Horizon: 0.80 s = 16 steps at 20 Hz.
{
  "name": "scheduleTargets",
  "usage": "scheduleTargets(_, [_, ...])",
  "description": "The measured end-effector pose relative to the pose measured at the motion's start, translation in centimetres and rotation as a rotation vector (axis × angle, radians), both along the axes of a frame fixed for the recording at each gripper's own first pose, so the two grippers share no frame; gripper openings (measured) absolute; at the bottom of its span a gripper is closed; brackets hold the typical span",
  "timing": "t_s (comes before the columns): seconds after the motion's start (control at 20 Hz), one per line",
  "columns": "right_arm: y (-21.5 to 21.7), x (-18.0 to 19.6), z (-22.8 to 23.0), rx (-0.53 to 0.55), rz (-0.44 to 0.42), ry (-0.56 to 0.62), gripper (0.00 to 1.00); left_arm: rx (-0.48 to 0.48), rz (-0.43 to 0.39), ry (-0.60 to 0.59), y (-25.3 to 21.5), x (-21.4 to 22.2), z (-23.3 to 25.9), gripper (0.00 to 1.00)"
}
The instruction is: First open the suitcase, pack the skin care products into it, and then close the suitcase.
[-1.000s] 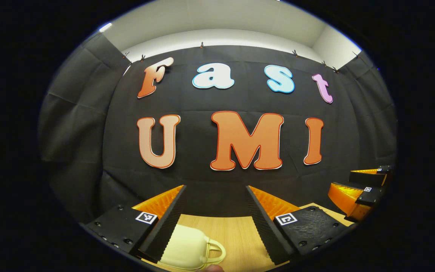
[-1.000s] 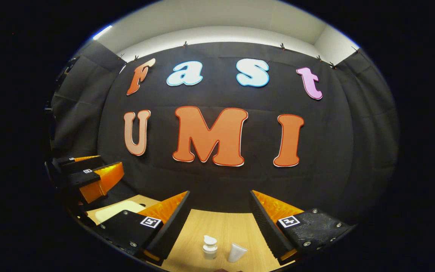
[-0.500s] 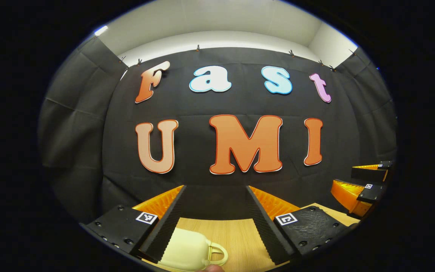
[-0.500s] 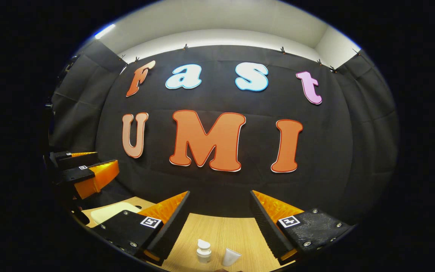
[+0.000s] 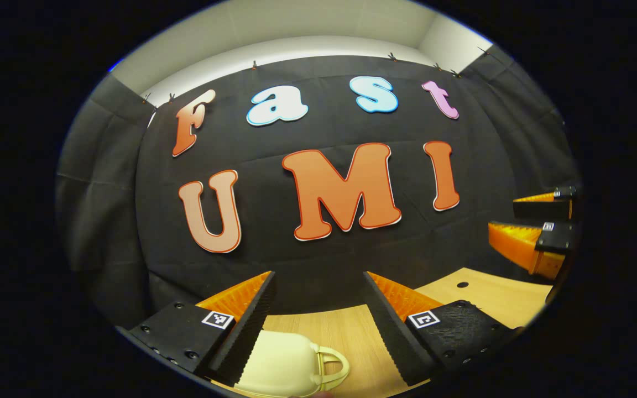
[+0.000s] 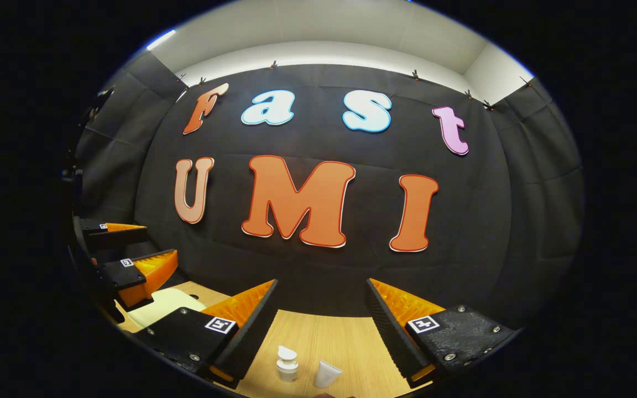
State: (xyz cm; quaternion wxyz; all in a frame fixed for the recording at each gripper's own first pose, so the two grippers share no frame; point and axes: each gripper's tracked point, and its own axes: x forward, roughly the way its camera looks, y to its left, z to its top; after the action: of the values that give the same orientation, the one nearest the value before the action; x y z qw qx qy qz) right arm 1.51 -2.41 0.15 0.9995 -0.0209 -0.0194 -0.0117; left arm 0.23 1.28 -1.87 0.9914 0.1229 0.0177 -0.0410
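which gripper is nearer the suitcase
Left. The left gripper is open right above the suitcase, which lies by its left finger. The right gripper hangs farther off, over the pump bottle and tube.

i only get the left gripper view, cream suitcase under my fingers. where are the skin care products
Observer: On the wooden table, ahead of the right gripper: a white pump bottle and a small white tube.
Operator: is either one gripped
Observer: No. The right gripper is open, with both lying loose between its fingers' lines.
Operator: upright or fallen
Observer: The pump bottle stands upright; the tube stands on its cap beside it, to its right in the right gripper view.
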Motion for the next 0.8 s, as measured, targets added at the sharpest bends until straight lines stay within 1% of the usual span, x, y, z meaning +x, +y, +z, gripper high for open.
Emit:
scheduleTargets(0.2, [-1.4, 0.6, 0.2, -0.005, -0.024, -0.009, 0.97, 0.131, -0.044, 0.067, 1.0, -0.7, -2.1, 0.98])
scheduleTargets(0.25, [-1.9, 0.7, 0.2, -0.005, -0.030, -0.011, 0.97, 0.152, -0.047, 0.093, 1.3, -0.9, -2.6, 0.98])
scheduleTargets(0.3, [-2.2, 0.7, 0.4, -0.006, -0.038, -0.017, 0.97, 0.172, -0.054, 0.121, 1.7, -1.1, -3.3, 0.96])
scheduleTargets(0.35, [-2.6, 0.9, 0.5, -0.008, -0.048, -0.020, 0.97, 0.195, -0.056, 0.140, 1.9, -1.4, -3.6, 0.99])
scheduleTargets(0.4, [-3.0, 0.9, 0.5, -0.008, -0.055, -0.019, 0.97, 0.230, -0.061, 0.150, 2.2, -1.7, -4.0, 0.96])
scheduleTargets(0.6, [-4.6, 1.0, 0.5, -0.011, -0.093, -0.011, 0.98, 0.398, -0.103, 0.206, 4.0, -2.3, -5.7, 0.96])
scheduleTargets(0.75, [-5.4, 0.9, 0.6, -0.012, -0.116, -0.007, 0.98, 0.522, -0.106, 0.255, 5.9, -2.8, -6.5, 0.96])
scheduleTargets(0.8, [-5.6, 0.8, 0.7, -0.014, -0.124, -0.010, 0.98, 0.564, -0.106, 0.276, 6.5, -3.0, -6.9, 0.94])
